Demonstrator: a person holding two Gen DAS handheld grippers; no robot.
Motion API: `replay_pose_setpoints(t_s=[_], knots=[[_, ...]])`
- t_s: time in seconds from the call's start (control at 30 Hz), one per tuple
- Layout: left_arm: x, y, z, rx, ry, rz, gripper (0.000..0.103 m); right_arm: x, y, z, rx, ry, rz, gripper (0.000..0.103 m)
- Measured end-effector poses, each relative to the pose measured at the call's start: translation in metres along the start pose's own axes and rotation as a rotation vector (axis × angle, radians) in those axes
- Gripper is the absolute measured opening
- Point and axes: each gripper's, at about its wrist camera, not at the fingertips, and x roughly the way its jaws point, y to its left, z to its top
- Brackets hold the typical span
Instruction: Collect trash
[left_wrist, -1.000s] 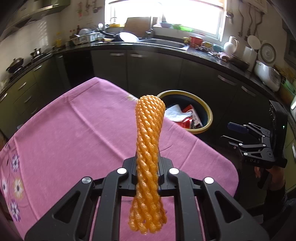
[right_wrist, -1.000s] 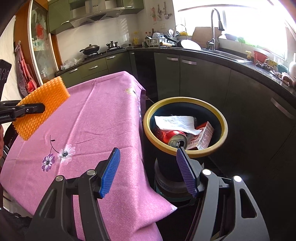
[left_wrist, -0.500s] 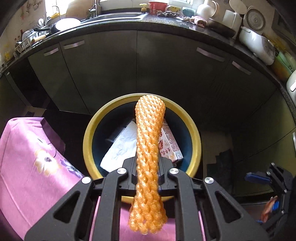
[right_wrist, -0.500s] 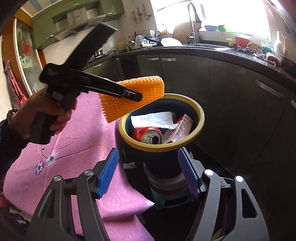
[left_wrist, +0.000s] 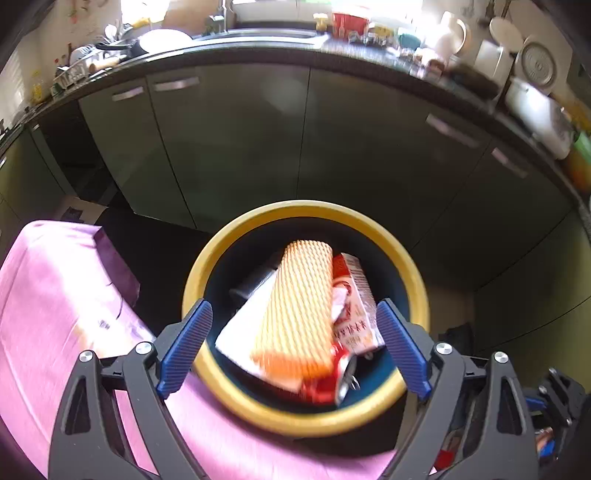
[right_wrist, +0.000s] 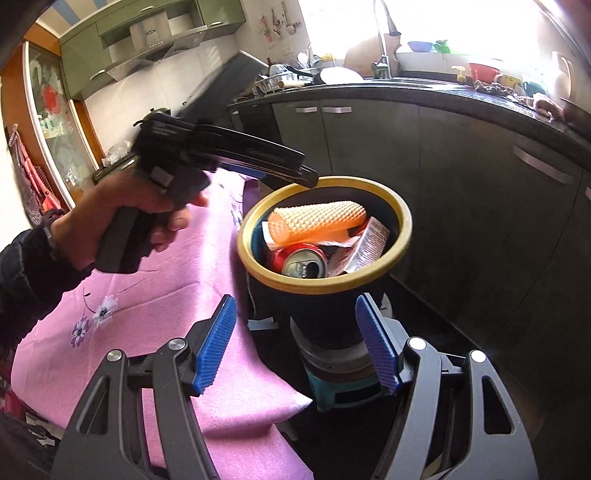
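Note:
The orange foam net sleeve (left_wrist: 299, 306) (right_wrist: 317, 220) lies inside the yellow-rimmed bin (left_wrist: 258, 410) (right_wrist: 314, 286), on top of white paper, a red can (right_wrist: 301, 260) and a red-and-white carton (left_wrist: 354, 306). My left gripper (left_wrist: 293, 347) hangs above the bin with its jaws opening wide and nothing between the pads. In the right wrist view a hand holds that gripper (right_wrist: 288, 171) over the bin's rim. My right gripper (right_wrist: 297, 347) stands open and holds nothing, low in front of the bin.
The pink flowered tablecloth (left_wrist: 48, 295) (right_wrist: 177, 302) covers the table left of the bin. Dark cabinets (left_wrist: 295, 140) and a cluttered counter with a sink run behind. The bin stands on a teal base (right_wrist: 343, 391) on the dark floor.
My left gripper carried the orange sleeve from over the table to over the bin, then let go. The sleeve now lies in the bin. The right gripper stayed nearly still.

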Motion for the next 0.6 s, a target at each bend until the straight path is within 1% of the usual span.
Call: replay_pose_setpoints(t_s=[0.03,0.1,0.2,0.27,0.4,0.47,0.5,0.57,0.6], knots=[[-0.016,0.002,-0.010,-0.015,-0.024,0.002,0.087,-0.001,0.004,0.000,-0.007,-0.003,0.008,0.067],[-0.048,0.003,-0.035,-0.042,-0.067,0.011,0.092,-0.002,0.013,0.001,-0.025,-0.005,0.022,0.068],[-0.100,0.006,-0.077,-0.077,-0.126,0.047,0.095,-0.004,0.028,0.002,-0.059,-0.009,0.042,0.070],[-0.135,0.011,-0.105,-0.113,-0.178,0.085,0.096,-0.007,0.038,0.002,-0.078,-0.019,0.051,0.073],[-0.200,0.025,-0.160,-0.206,-0.279,0.188,0.096,-0.015,0.057,0.004,-0.111,-0.034,0.067,0.075],[-0.229,0.031,-0.185,-0.268,-0.313,0.250,0.096,-0.019,0.066,0.004,-0.130,-0.042,0.074,0.081],[-0.243,0.038,-0.198,-0.300,-0.331,0.280,0.096,-0.022,0.071,0.004,-0.140,-0.047,0.077,0.083],[-0.265,0.044,-0.222,-0.356,-0.361,0.359,0.096,-0.027,0.081,0.004,-0.155,-0.057,0.080,0.091],[-0.275,0.045,-0.233,-0.374,-0.379,0.393,0.096,-0.030,0.085,0.004,-0.161,-0.063,0.080,0.092]])
